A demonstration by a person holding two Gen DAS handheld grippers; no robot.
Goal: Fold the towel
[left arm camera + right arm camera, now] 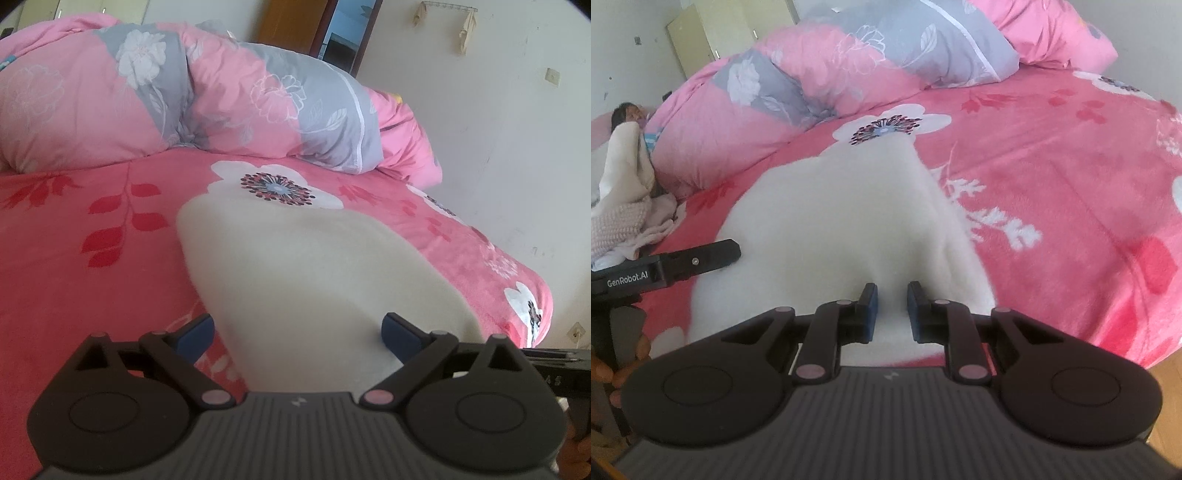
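Fluffy cream towel (295, 266) lies rumpled on the bed (92, 280); left gripper (298, 334) fingers wide apart, right gripper (891, 312) fingers narrow, grip unclear.

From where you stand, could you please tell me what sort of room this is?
Most likely a bedroom in a home: a bed under a pink floral bedsheet, a rolled pink-and-grey flowered quilt at its far side, and a pale wardrobe against the wall.
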